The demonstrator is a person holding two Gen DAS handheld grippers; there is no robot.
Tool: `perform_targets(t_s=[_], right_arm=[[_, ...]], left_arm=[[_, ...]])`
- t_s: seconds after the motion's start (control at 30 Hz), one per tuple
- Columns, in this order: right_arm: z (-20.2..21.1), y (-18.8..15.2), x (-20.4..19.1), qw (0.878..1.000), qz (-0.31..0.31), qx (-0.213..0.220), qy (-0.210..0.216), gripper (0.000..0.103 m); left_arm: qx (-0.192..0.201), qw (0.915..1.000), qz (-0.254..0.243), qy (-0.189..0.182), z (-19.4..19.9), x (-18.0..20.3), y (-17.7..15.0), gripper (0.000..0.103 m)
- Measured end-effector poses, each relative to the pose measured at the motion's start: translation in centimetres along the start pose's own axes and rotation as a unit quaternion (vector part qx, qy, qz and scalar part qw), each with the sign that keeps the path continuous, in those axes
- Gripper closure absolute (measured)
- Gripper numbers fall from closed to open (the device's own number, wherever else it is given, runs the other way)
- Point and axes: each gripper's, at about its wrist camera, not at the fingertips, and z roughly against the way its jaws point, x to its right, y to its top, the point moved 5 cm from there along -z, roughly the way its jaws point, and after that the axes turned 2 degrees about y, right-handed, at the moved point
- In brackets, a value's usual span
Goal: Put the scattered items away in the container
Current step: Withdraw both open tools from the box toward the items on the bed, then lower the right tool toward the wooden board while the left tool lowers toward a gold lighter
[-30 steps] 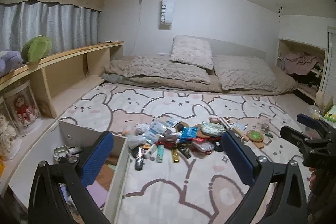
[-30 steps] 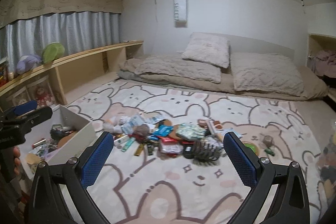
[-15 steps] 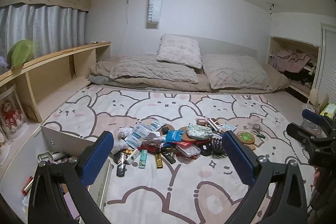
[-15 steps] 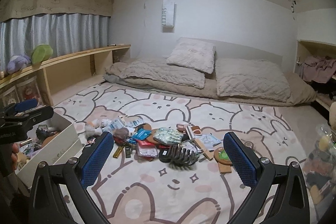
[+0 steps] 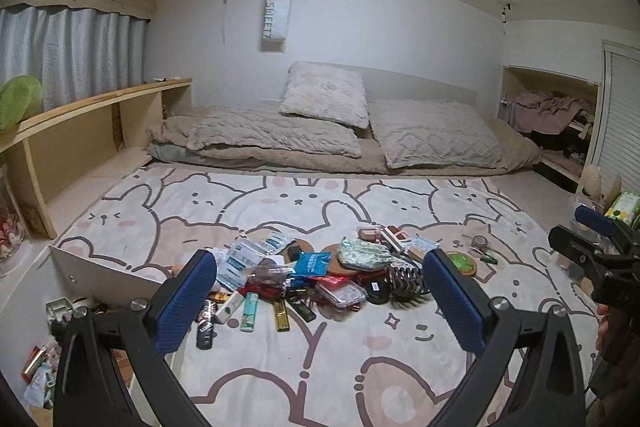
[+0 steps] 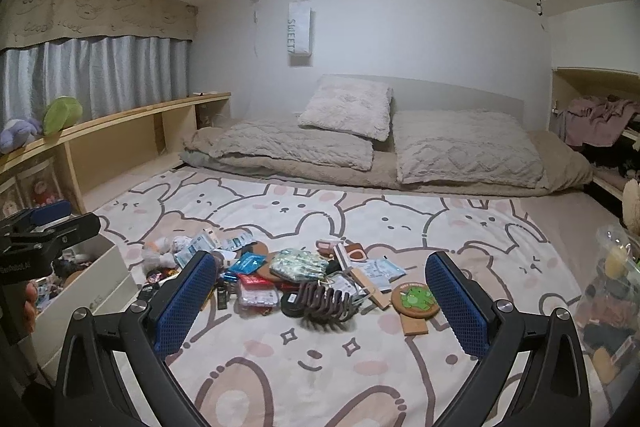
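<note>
While both claws hang released above the bunny rug [image 5: 320, 367], nothing is gripped.
Left claw [image 5: 320, 303] and right claw [image 6: 324, 301] gape; scattered items [image 6: 280, 279] lie mid-rug, white container [image 6: 88, 291] at their left.

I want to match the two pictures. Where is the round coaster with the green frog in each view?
Left wrist view: the frog coaster lies at the right edge of the pile, just above the right blue pad of the left tongs.
Right wrist view: the frog coaster lies low and right of centre, just left of the right pad.
Shared landmark: the dark hair claw clip, left of the coaster.
</note>
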Motion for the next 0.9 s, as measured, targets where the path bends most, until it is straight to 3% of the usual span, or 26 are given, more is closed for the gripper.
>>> perform_targets(t_s=[0.53, 0.9], right_arm=[[-4.5, -5.6, 3.0, 0.999, -0.028, -0.022, -0.021, 0.0], [-7.9, -9.5, 5.6, 0.997, -0.032, -0.064, -0.04, 0.0]], left_arm=[[-0.011, 0.9999, 0.005, 0.002, -5.3, -0.3, -3.4, 0.0], [-0.035, 0.9988, -0.032, 0.011, -9.2, -0.9, -5.3, 0.0]])
